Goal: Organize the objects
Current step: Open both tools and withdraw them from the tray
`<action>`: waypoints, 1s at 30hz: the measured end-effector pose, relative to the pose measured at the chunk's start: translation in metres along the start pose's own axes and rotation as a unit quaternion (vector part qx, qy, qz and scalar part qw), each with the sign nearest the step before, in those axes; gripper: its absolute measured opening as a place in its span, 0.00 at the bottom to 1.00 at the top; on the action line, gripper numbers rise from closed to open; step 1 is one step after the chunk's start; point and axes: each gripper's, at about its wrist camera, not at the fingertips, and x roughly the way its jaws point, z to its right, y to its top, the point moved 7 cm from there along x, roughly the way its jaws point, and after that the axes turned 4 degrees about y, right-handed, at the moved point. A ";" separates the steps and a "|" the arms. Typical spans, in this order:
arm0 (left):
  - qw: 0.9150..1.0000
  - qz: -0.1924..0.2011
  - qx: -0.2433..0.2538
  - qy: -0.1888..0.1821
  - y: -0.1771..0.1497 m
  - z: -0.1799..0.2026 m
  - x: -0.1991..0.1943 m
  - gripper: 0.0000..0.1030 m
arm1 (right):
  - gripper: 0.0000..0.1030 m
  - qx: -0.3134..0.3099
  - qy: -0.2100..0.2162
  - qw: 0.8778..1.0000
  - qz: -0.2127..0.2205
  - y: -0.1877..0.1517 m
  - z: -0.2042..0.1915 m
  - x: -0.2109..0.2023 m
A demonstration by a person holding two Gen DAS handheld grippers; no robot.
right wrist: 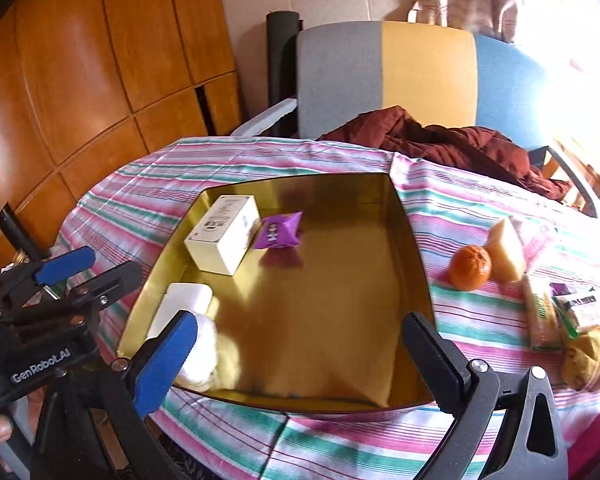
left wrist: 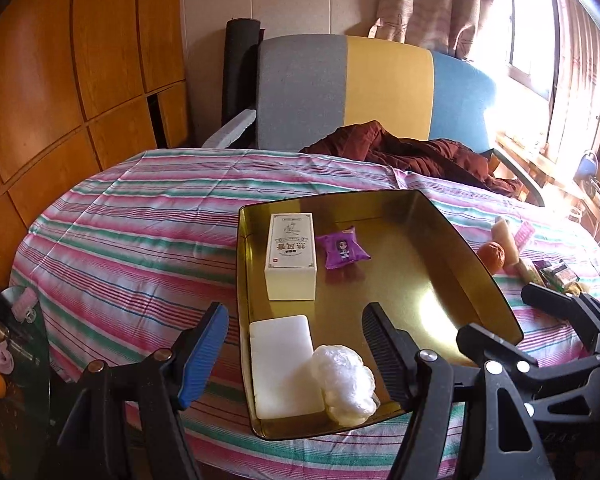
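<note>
Left gripper [left wrist: 296,340] and right gripper [right wrist: 300,356] hung with ribbed jaws spread, empty, over shiny gold square metal tray [right wrist: 416,264] on striped-cloth desk [left wrist: 140,216], crinkled white plastic wad [left wrist: 346,380] and flat white block [left wrist: 282,364] nearest, cream carton [left wrist: 291,256] and purple sachet [left wrist: 342,250] beyond, dimpled orange mandarin [right wrist: 470,267] just beside the tray.

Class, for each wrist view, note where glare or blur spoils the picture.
Left wrist view: the window is blown out, and a bright glare spot sits on the gold tray. Right wrist view: overexposed upper right corner, and the white wad looks blurred.
</note>
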 end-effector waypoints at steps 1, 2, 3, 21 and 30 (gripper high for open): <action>1.000 0.002 0.004 0.001 0.000 0.002 -0.001 0.69 | 1.00 0.000 -0.005 1.000 0.001 0.000 0.002 -0.001; 1.000 0.002 0.007 0.001 0.000 0.004 -0.002 0.69 | 1.00 0.000 -0.007 1.000 0.001 -0.001 0.005 -0.002; 1.000 0.003 0.010 0.000 0.000 0.006 -0.002 0.69 | 1.00 0.001 -0.008 1.000 0.001 -0.001 0.006 -0.002; 0.998 0.010 0.061 -0.003 -0.002 0.037 -0.006 0.69 | 1.00 0.030 -0.052 0.998 0.011 -0.004 0.062 -0.022; 0.997 0.002 0.077 -0.022 -0.003 0.052 -0.003 0.69 | 1.00 0.054 -0.117 0.991 0.029 0.004 0.129 -0.048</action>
